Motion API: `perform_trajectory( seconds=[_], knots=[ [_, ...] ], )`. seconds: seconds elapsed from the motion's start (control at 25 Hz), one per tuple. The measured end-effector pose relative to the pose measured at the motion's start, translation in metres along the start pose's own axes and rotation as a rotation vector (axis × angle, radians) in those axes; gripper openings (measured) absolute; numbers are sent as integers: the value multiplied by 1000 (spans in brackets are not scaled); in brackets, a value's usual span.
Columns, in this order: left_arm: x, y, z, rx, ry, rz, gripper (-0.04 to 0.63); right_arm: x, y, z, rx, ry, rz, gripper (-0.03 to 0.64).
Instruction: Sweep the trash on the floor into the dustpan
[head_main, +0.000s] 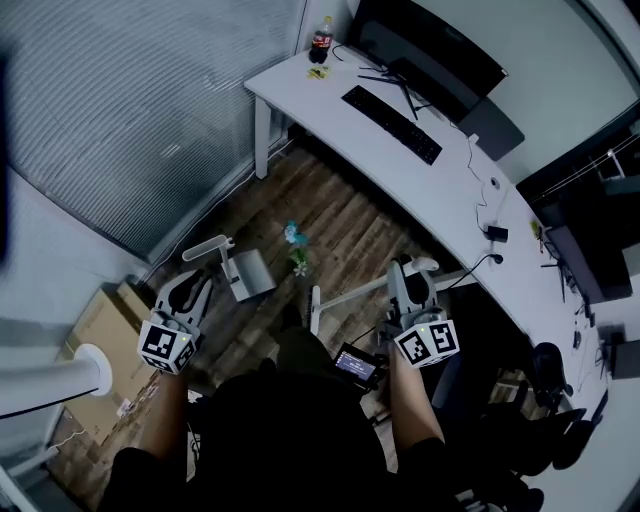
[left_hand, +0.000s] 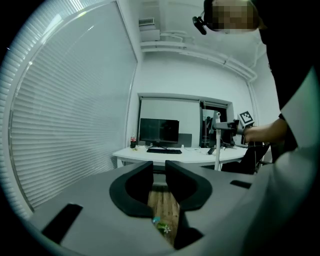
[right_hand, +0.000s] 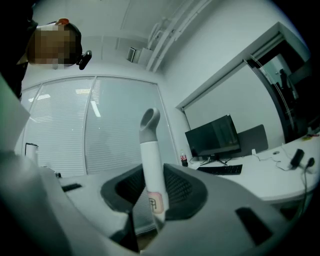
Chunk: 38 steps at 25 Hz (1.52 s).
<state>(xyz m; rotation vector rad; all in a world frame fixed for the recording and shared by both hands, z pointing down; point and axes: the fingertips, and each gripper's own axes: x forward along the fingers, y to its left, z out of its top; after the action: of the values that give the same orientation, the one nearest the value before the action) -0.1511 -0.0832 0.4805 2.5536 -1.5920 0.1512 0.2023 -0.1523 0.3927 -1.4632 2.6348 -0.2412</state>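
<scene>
Small bits of green and blue trash (head_main: 294, 238) lie on the wooden floor in front of the desk. A white dustpan (head_main: 250, 272) stands on the floor just left of them, its handle pointing left. My left gripper (head_main: 193, 288) hovers near the dustpan, left of it. In the left gripper view the left gripper (left_hand: 159, 174) stands slightly open with nothing between its jaws, and the trash (left_hand: 161, 225) shows on the floor through the gap. My right gripper (head_main: 406, 272) is shut on a white broom handle (right_hand: 150, 155) with a grey tip. The broom's head is hidden.
A white desk (head_main: 330, 110) curves along the back and right, carrying a monitor (head_main: 430, 55), a keyboard (head_main: 392, 124) and a cola bottle (head_main: 321, 38). Window blinds (head_main: 130, 110) fill the left. A cardboard box (head_main: 100, 322) sits at lower left, an office chair (head_main: 545, 410) at lower right.
</scene>
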Motion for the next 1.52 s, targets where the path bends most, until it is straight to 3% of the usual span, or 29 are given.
perform_trajectory(
  seconds=[0.16,0.4,0.72,0.92,1.12,1.24,1.32,1.52],
  knots=[
    [29,10,-7,83,104,-13,102,25,-36,-8,13,46,2,107],
    [59,31,-47,298,406,-42,147,59,-83,-12,36,128,39,107],
    [78,61,-106,426,762,-99,205,110,-122,-26,20,202,154,107],
    [88,79,-131,496,912,-137,225,145,-143,-42,-20,241,221,107],
    [87,86,-164,474,1046,-223,227,181,-156,-60,-95,281,270,107],
    [83,92,-177,463,1096,-235,208,206,-162,-72,-171,301,316,100],
    [83,95,-180,457,1103,-223,141,221,-167,-82,-204,319,341,98],
    [88,97,-180,435,1096,-209,129,254,-171,-106,-312,371,380,97]
  ],
)
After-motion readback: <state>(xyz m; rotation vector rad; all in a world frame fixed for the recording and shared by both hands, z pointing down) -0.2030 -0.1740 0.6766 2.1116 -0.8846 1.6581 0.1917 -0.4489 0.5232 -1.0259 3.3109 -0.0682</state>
